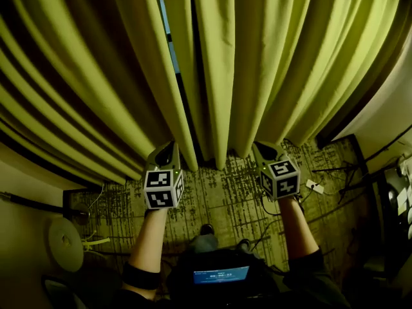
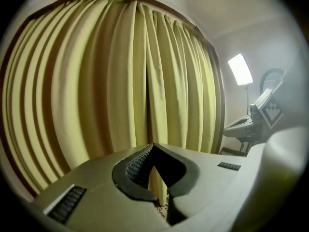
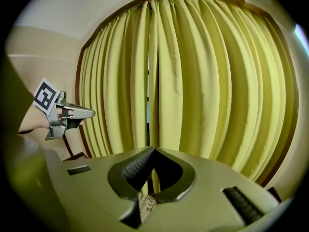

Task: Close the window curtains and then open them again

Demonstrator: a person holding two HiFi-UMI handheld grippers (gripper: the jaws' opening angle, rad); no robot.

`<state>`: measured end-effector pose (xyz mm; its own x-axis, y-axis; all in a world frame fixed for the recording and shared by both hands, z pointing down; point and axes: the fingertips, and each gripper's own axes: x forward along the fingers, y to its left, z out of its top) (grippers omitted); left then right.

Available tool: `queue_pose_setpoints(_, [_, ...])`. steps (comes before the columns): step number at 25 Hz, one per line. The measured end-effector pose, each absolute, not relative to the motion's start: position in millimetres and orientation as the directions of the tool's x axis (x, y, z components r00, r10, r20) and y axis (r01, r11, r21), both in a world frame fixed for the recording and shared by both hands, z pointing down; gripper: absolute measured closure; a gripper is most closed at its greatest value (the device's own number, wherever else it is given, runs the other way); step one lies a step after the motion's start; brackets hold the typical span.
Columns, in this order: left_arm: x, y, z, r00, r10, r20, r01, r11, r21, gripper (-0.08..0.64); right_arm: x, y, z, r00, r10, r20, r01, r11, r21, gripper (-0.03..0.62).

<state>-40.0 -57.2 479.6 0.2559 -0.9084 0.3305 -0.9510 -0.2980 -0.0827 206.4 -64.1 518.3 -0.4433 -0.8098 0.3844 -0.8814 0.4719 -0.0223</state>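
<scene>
Two yellow-green curtain panels hang almost drawn together: the left panel (image 1: 90, 76) (image 2: 87, 91) and the right panel (image 1: 290, 56) (image 3: 217, 81). Between them a narrow dark slit (image 1: 168, 37) shows a strip of window. My left gripper (image 1: 167, 149) (image 2: 153, 145) is low, near the left panel's hem, with its jaws shut and nothing between them. At the same height my right gripper (image 1: 262, 148) (image 3: 154, 149) sits below the right panel's hem, also shut and empty. The curtain hangs a little beyond both tips. The left gripper (image 3: 79, 113) also shows in the right gripper view, apart from the cloth.
Patterned carpet (image 1: 219, 198) lies under the hems. Cables and a white plug (image 1: 314, 187) trail at the right. A round white object (image 1: 64, 240) sits at the left, a dark device with a blue screen (image 1: 221, 275) by the person's body. A bright lamp (image 2: 240, 69) stands to the right.
</scene>
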Motion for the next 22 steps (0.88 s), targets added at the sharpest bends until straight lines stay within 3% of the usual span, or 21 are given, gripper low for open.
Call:
queue_pose_setpoints(9, [2, 23, 509, 0.203, -0.898, 0.390, -0.971, -0.236, -0.037, 0.560, 263, 0, 553, -0.498, -0.765, 0.409, -0.856, 0.508, -0.092, 0.577])
queue_pose_setpoints(22, [-25, 114, 543, 0.180, -0.877, 0.445, -0.981, -0.196, 0.010, 0.560, 251, 74, 591, -0.511, -0.732, 0.450, -0.851, 0.506, -0.142, 0.577])
